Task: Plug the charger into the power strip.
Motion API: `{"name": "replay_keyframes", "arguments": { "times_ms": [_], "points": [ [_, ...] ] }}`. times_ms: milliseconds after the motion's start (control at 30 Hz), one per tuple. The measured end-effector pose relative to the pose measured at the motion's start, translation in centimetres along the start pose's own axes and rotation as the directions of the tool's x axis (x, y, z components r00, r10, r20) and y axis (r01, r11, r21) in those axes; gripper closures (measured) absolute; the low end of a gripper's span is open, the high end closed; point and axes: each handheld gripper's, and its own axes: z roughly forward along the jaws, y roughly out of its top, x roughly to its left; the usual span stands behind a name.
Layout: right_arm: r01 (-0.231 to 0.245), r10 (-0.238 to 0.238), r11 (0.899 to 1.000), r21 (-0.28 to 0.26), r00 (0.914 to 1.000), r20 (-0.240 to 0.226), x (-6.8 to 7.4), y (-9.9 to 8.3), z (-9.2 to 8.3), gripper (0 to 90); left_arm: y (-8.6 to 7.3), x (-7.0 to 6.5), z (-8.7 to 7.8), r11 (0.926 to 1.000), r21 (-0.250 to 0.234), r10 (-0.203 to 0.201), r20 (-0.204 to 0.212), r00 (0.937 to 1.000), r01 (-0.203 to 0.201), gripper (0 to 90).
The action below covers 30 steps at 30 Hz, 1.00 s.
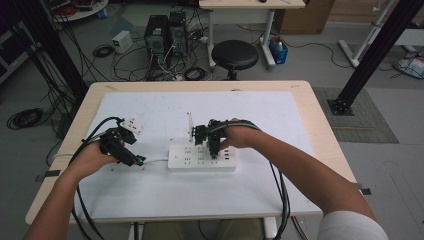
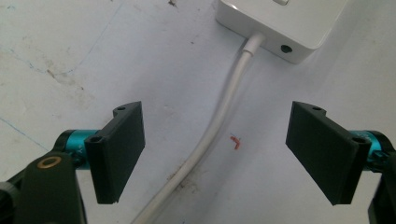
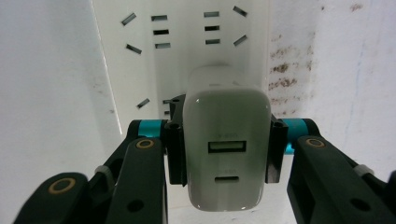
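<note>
Right now my right claw (image 3: 226, 154) is clamped on a white charger block (image 3: 227, 154), one black pad pressed flat against each of its sides, with its two port openings facing the right gripper view. Beyond the block lies the white power strip (image 3: 187, 51), and the charger's far end sits against the strip's face, among the rows of socket slots; whether its prongs are seated I cannot tell. In the high view my right claw (image 1: 214, 145) points down onto the power strip (image 1: 202, 159), which lies near the middle of the table (image 1: 300, 95), on the white mat (image 1: 150, 105) that covers most of the tabletop, a little toward the near edge. My left claw (image 2: 215, 154) stands open with nothing gripped: its two pads are set wide apart, and the strip's white cord (image 2: 219, 116) runs across the mat between them without touching either. The cord enters the strip's end wall (image 2: 280, 32) at the top of the left gripper view. In the high view my left claw (image 1: 135, 160) rests low over the mat just beside the strip's left end, closer to the table's left edge. A small white plug-like piece (image 1: 132, 124) lies on the mat beyond my left hand (image 1: 92, 157).
</note>
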Motion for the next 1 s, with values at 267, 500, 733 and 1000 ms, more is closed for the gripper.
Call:
{"name": "replay_keyframes", "arguments": {
  "times_ms": [267, 500, 733, 1000],
  "points": [
    [-0.033, 0.031, 0.999, -0.017, 0.9975, -0.063, -0.8, -0.1, 0.3, 62.4, -0.3, 0.2, -0.1, 1.0, 0.004, -0.004, 0.002, 1.0, 0.004, 19.7],
    [-0.055, 0.048, 0.995, -0.085, 0.9956, -0.081, -1.0, -1.1, 0.6, 61.9, -0.6, 0.4, -0.2, 0.9999, 0.004, -0.014, 0.002, 0.9999, 0.014, 19.7],
    [-0.059, 0.041, 0.988, -0.14, 0.991, -0.128, -1.5, -2.0, 0.8, 54.3, -0.8, 0.3, -0.4, 0.9998, 0.007, -0.02, -0.005, 0.9998, 0.02, 19.7],
    [-0.19, 0.158, 0.956, -0.224, 0.975, -0.157, -2.3, -3.6, -0.4, 26.7, -0.7, 0.3, -0.3, 0.9998, 0.003, -0.02, -0.005, 0.9998, 0.02, 19.7]
  ]
}}
